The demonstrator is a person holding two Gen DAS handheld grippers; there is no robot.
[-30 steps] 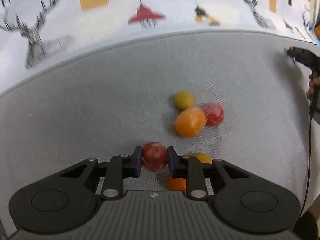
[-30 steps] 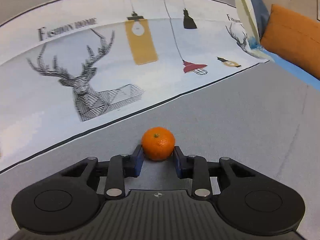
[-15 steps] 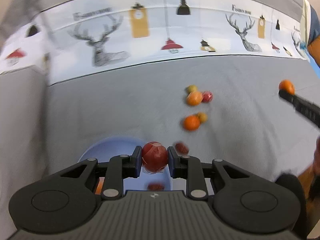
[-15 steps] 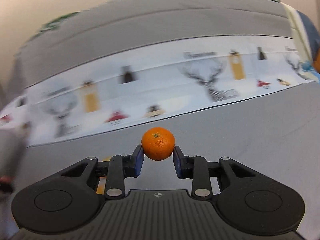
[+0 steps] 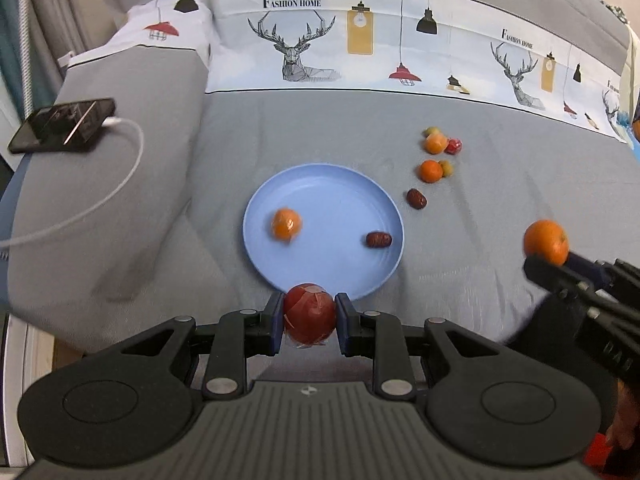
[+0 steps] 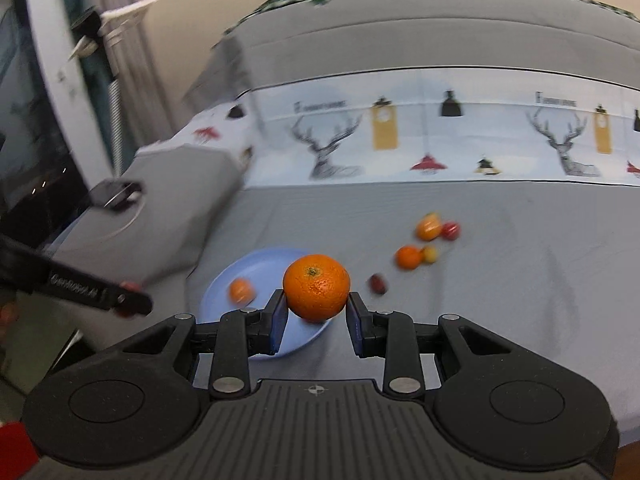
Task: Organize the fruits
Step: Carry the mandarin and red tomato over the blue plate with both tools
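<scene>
My left gripper (image 5: 308,318) is shut on a red fruit (image 5: 309,314) in clear wrap, held just over the near rim of the blue plate (image 5: 340,196). On the plate lie a small orange (image 5: 286,223) and a dark red date (image 5: 378,239). My right gripper (image 6: 316,308) is shut on a mandarin (image 6: 316,286) above the grey bed, right of the plate (image 6: 224,280). The left wrist view shows that mandarin (image 5: 546,241) at the right edge. Several loose fruits (image 5: 436,156) lie on the bed beyond the plate, with another date (image 5: 417,199) nearest to it.
A phone (image 5: 62,124) on a white charging cable (image 5: 120,184) lies on a grey cushion at the left. A printed deer-pattern sheet (image 5: 360,48) runs along the back. The bed's left edge drops off by a curtain (image 6: 96,60).
Both grippers have swung leftwards and risen with their fruits. The blue plate has come into both views, and the loose fruit pile has fallen away to the right.
</scene>
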